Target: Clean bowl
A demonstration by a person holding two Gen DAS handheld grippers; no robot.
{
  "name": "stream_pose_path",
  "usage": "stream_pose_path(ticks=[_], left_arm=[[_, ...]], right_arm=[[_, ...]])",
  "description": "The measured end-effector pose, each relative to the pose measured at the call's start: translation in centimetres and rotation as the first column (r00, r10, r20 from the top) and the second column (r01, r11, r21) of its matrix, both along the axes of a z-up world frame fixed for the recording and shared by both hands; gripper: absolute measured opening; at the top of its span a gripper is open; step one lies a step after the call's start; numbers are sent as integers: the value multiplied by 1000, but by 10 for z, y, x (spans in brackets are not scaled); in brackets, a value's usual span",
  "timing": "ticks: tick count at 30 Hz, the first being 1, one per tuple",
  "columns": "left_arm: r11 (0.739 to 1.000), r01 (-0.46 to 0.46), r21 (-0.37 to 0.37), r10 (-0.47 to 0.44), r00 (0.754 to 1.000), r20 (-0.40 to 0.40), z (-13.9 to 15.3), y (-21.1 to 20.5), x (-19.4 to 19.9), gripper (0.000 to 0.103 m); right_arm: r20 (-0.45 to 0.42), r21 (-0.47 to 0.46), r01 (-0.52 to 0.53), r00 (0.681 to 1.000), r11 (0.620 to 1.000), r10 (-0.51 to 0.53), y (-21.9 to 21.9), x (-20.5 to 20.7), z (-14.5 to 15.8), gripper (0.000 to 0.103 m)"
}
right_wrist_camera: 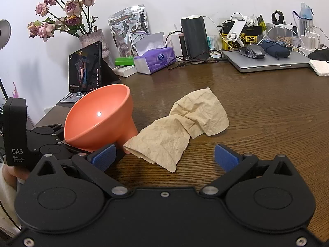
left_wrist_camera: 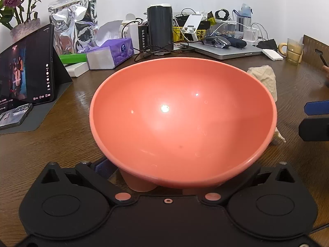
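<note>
Right gripper (right_wrist_camera: 168, 156) gapes wide over the crumpled paper towel (right_wrist_camera: 178, 129); left gripper (left_wrist_camera: 164, 177) clamps the tilted coral bowl's (left_wrist_camera: 183, 119) foot near the desk's (right_wrist_camera: 267, 113) left edge. Faint specks inside; wiping could be ahead or finished.

the bowl (left_wrist_camera: 183, 119) looks like smooth, glossy salmon-pink plastic with bright light spots on its inner wall. beside the bowl, the crumpled tan paper towel (right_wrist_camera: 178, 127) is matt and wrinkled. both lie on a table (right_wrist_camera: 267, 107) of dark brown wood with visible grain and a soft sheen. the right gripper (right_wrist_camera: 167, 156) is matt black plastic with blue, ribbed pads (right_wrist_camera: 103, 156). behind the bowl, a foil bag (left_wrist_camera: 74, 22) is shiny, creased silver, and the laptop (left_wrist_camera: 226, 50) is brushed grey metal.
</note>
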State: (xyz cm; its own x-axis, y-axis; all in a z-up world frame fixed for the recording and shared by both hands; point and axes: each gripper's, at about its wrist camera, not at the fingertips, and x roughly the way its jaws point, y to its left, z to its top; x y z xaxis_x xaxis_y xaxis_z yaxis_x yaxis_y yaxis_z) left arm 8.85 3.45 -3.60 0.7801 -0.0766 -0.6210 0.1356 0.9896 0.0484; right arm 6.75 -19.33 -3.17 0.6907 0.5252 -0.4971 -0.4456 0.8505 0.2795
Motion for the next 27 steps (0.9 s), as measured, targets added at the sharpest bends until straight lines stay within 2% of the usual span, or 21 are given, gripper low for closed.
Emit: stream_pose_path(ticks=[16, 27], left_arm=[[1000, 6, -4, -6, 1000, 26, 1, 1, -6, 95], [999, 31, 39, -32, 999, 39, 4, 5, -18, 95]], right_arm=[[-4, 2, 2, 1000, 1000, -2, -1, 0, -1, 103], [-8, -46, -17, 1000, 999, 16, 6, 9, 2, 103]])
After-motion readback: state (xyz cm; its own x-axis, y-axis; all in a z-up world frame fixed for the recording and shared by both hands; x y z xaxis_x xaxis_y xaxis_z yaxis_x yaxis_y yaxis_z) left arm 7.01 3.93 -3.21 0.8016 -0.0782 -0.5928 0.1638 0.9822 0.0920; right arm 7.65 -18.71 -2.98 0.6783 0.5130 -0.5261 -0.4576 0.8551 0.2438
